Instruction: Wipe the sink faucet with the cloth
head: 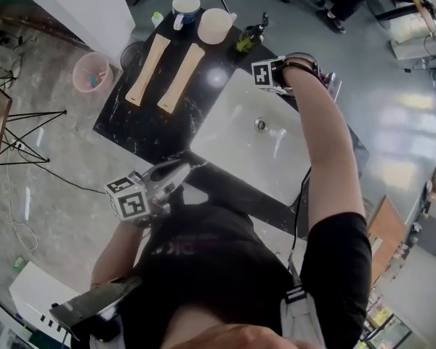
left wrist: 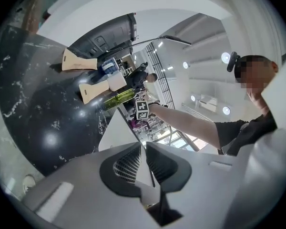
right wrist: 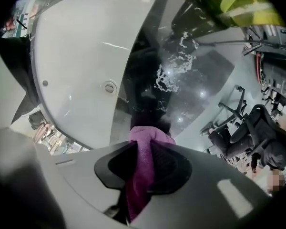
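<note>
My right gripper (right wrist: 150,144) is clamped on the magenta cloth (right wrist: 144,156), which bunches up past my fingertips and hangs down between the pads. The cloth's front sits against the dark faucet (right wrist: 144,87), in the middle of the right gripper view, at the white sink's (head: 232,126) upper right edge in the head view. My left gripper (left wrist: 144,147) is low and left of the sink in the head view, its jaws drawn in to a thin slit with nothing between them. On the black marble counter (head: 142,126), upper left of the basin, lie two wooden boards (head: 149,70), a blue mug (head: 185,9), a white jug (head: 216,26) and a green bottle (head: 248,38).
</note>
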Demonstrator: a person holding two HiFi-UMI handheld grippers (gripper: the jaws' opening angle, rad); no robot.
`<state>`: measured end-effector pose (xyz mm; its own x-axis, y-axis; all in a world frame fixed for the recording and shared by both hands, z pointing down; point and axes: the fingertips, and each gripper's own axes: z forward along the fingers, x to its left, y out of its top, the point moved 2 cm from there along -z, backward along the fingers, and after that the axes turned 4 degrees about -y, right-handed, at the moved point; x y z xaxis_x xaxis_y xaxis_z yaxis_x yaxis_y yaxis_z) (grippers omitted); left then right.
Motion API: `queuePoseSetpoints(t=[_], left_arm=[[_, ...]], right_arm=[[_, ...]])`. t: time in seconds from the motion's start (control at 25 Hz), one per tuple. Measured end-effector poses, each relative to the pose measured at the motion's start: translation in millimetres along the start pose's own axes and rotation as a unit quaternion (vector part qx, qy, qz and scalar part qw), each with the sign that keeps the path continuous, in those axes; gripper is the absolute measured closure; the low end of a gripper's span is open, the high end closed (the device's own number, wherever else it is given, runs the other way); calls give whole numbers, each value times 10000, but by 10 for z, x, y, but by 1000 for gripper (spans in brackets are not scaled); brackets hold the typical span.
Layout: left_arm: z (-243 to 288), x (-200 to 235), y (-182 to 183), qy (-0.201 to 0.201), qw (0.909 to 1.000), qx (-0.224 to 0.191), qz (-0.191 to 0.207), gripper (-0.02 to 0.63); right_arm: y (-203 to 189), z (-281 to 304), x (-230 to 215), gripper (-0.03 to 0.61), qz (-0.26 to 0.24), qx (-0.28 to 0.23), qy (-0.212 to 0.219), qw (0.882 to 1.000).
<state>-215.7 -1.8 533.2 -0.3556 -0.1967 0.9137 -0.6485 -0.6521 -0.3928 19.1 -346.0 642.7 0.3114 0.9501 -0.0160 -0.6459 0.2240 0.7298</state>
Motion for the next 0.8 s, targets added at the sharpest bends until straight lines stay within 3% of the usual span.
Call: queuePoseSetpoints(t=[0.12,0.2,0.28,0.32,0.36,0.4,0.44,0.52,0.56,0.6,0.64,0.68,0.72,0.8], left_arm=[[28,-20,-2,-16,10000,59,7,583],[82,-58,3,-62,9998,146,72,583],[160,-108,-16,-149,9996,194,133,583],[199,-134,-29,-176,9995,216,146,583],[238,-154,-38,-189,9994,242,152,583],[276,-167,-43,-192,9993,273,159,583],[314,-173,-47,-183,9992,308,167,583],[388,-175,-71,-123,9991,381,165,583],[423,-175,-92,-75,9990,416,151,583],[454,-176,-116,-18,9989,453,139,583],[486,-176,-139,42,9987,493,136,583],[522,-176,-161,103,9984,530,142,583],[564,-176,-182,163,9982,554,153,583],[659,-190,-223,275,9980,544,149,583]], right_arm=[[-81,-140,-69,499,241,-466,-1,9986],[-282,-442,-225,499,700,-1262,-122,9895],[-672,-887,-403,499,1444,-2382,-186,9602],[-896,-1057,-486,499,1896,-3068,-107,9326],[-1124,-1157,-564,497,2397,-3820,82,8925],[-1358,-1214,-626,497,2942,-4581,360,8380],[-1590,-1259,-670,497,3482,-5305,674,7699],[-1936,-1260,-712,497,4266,-6538,1330,6106],[-2006,-1193,-707,497,4408,-7003,1657,5365],[-2014,-1092,-692,497,4411,-7335,1912,4805],[-1982,-955,-677,497,4381,-7523,2081,4460],[-1928,-795,-668,497,4370,-7596,2223,4274],[-1860,-642,-661,497,4356,-7609,2388,4175],[-1689,-416,-646,497,4218,-7587,2755,4130]])
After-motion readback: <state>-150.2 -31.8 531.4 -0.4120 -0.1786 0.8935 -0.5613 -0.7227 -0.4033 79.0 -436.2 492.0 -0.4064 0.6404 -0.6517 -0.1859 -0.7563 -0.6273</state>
